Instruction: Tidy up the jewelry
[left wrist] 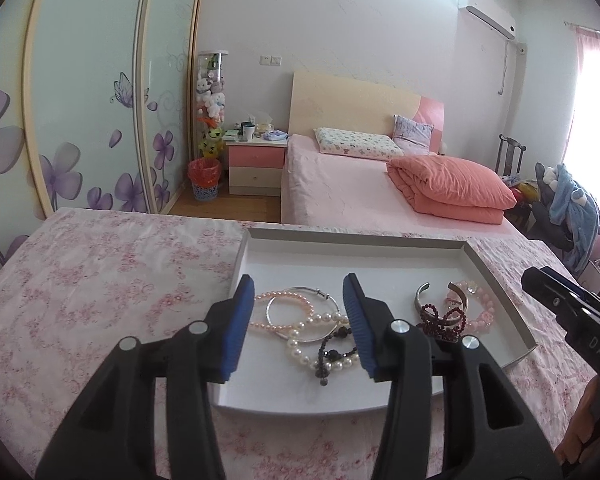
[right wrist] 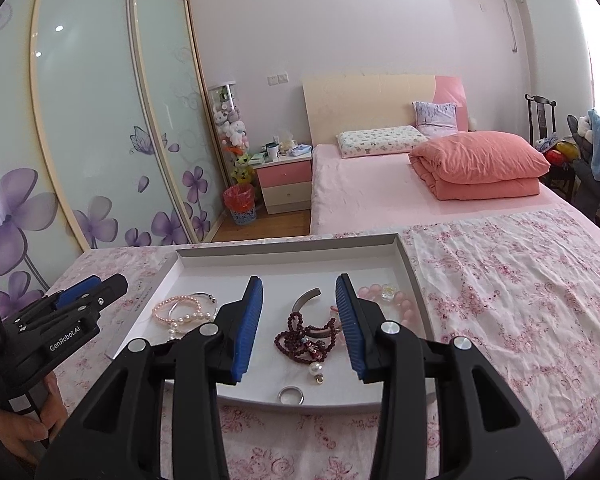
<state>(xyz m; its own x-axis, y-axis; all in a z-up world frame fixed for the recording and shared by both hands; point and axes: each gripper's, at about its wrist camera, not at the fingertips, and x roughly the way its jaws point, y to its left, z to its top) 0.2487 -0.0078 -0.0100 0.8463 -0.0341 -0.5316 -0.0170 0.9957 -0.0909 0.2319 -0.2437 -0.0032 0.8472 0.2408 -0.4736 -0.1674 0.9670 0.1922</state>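
Jewelry: it all lies loose in the shallow white tray [left wrist: 500, 276]; on your left a pink pearl bracelet [left wrist: 284, 300], a silver bangle [left wrist: 300, 312], a white pearl strand [left wrist: 320, 344] and a black bead piece [left wrist: 332, 354] overlap in one heap
Right-hand heap: a dark red bead string [right wrist: 304, 340], an open silver cuff [right wrist: 306, 298] and a pink bead bracelet [right wrist: 400, 304] are tangled together; a small silver ring [right wrist: 291, 395] sits apart by the near rim
Tray: it rests on the pink floral cloth [left wrist: 100, 280], nothing outside it that I can see
Left gripper [left wrist: 300, 320]: your jaws stand partly apart above the left heap, gripping nothing
Right gripper [right wrist: 299, 320]: likewise partly apart and empty, over the red beads
Step in hand: I judge you are between picks, with sorting hardly begun
Next move: choose one piece, probably the top one of a heap, and close on a single strand so the neighbours do not drag along
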